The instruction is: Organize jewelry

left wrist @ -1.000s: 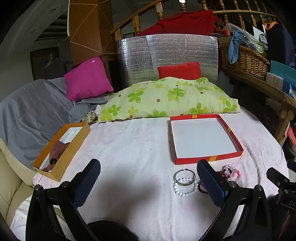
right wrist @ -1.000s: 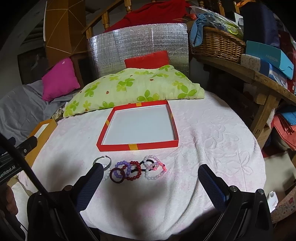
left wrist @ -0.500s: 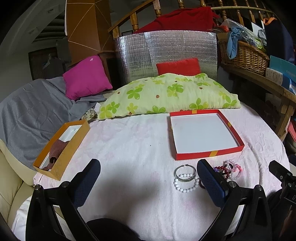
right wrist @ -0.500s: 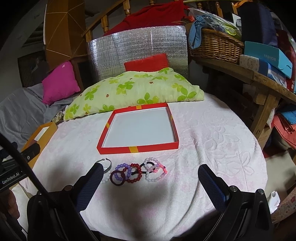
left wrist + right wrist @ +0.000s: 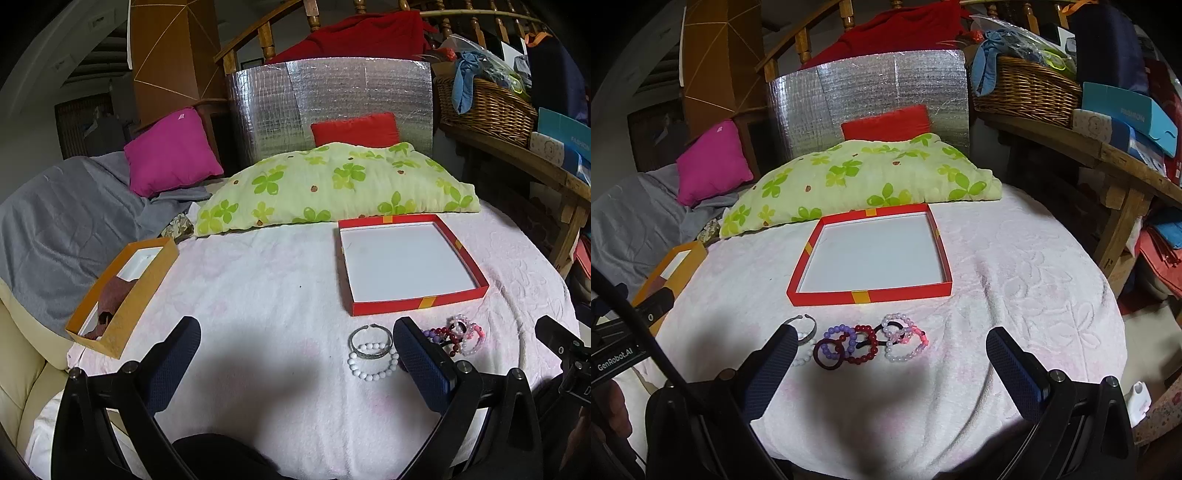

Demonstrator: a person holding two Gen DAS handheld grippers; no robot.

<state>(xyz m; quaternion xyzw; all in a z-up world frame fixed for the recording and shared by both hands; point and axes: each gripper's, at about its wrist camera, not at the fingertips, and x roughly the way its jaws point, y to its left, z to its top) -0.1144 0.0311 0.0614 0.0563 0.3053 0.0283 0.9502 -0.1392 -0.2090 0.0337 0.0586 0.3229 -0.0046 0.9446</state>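
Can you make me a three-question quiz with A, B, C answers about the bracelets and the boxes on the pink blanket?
1. Where do the bracelets lie?
A. inside the red box
B. on the blanket, in front of the red box
C. on the green pillow

2. What colour is the box at the left edge of the blanket?
A. orange
B. blue
C. black

3. How are the two grippers?
A. both open and holding nothing
B. both shut on a bracelet
C. one open, one shut

Answers:
1 B: the bracelets sit on the blanket near the red box, whose white inside is bare.
2 A: the orange box shows it.
3 A: the left gripper and right gripper have their jaws wide apart.
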